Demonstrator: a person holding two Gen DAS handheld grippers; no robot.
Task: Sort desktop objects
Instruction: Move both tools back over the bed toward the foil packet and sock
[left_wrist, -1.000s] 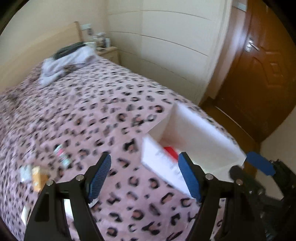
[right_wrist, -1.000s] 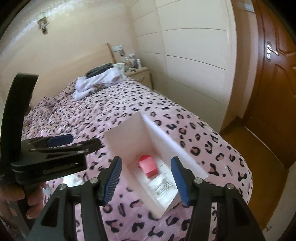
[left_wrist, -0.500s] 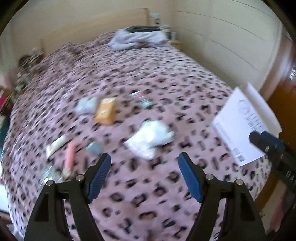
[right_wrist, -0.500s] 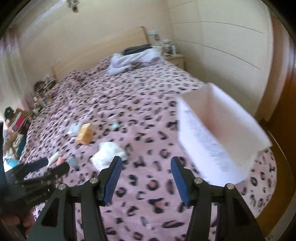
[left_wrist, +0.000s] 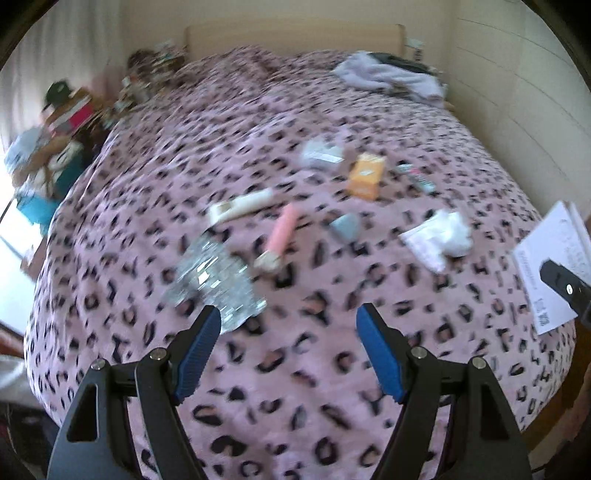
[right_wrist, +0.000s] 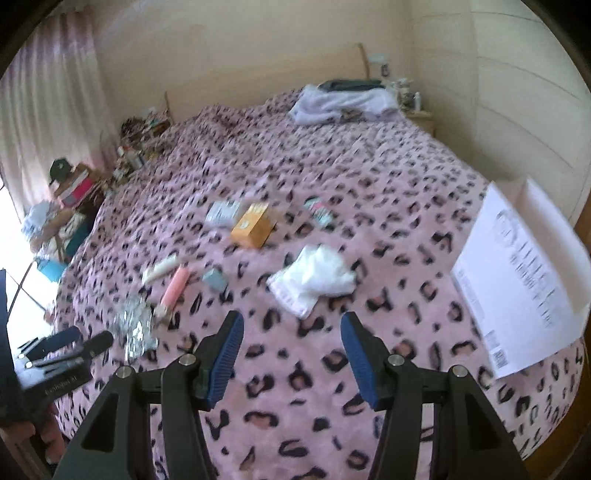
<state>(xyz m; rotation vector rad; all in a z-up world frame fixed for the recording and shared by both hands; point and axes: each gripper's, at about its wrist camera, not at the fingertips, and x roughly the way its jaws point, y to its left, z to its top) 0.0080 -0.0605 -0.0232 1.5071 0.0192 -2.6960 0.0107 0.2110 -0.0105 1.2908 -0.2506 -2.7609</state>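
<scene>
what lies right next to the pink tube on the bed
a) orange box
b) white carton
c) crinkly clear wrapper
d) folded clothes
c: the clear wrapper lies just beside the pink tube's near end, while the orange box and white carton sit farther off.

Leopard-print bed (right_wrist: 369, 177), cream walls (right_wrist: 240, 55), seemingly curtained window (right_wrist: 48, 122).
</scene>
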